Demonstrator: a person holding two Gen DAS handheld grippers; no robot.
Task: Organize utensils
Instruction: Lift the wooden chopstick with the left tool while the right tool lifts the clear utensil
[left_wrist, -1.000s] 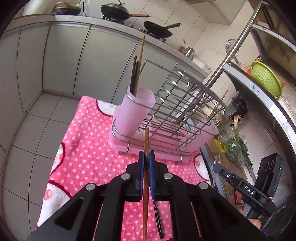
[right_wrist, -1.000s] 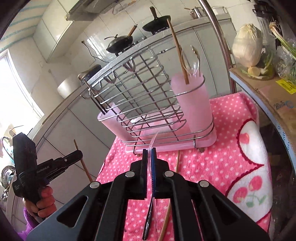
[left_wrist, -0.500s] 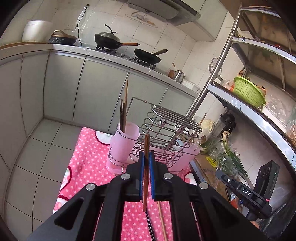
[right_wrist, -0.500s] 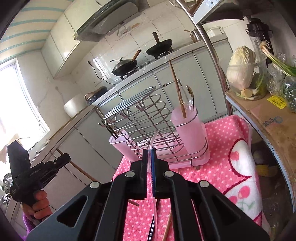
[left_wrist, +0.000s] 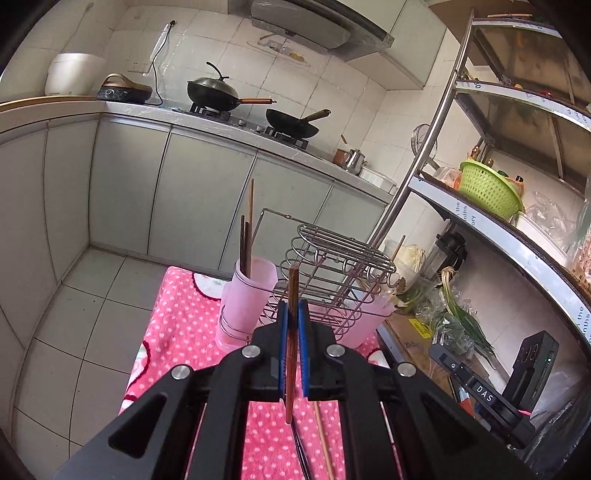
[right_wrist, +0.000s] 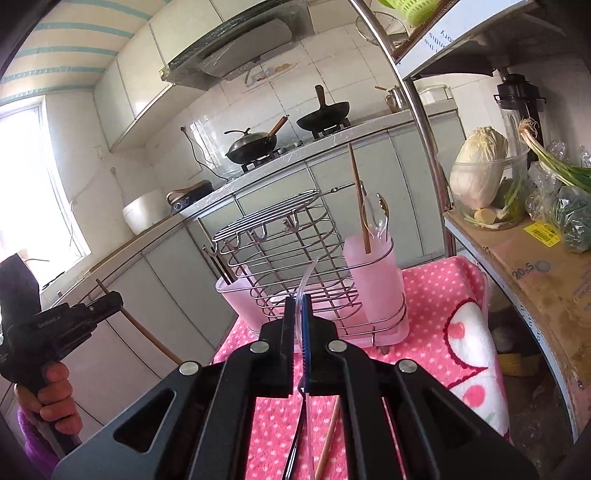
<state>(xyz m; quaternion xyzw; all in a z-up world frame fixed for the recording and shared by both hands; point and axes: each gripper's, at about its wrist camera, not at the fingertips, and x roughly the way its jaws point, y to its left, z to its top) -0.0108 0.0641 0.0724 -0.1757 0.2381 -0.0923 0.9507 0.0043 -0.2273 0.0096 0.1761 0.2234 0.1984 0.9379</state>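
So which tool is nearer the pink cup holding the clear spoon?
Right. The right tool faces that cup closely; the left tool is off the rack's opposite end.

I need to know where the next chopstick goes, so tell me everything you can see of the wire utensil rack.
The wire utensil rack is a shiny metal frame of curved loops with hooks under its flat top. It stands upright on a pink polka-dot cloth. A translucent pink cup sits at each end: one holds several chopsticks, the other a chopstick and clear spoons. Neither gripper touches it.
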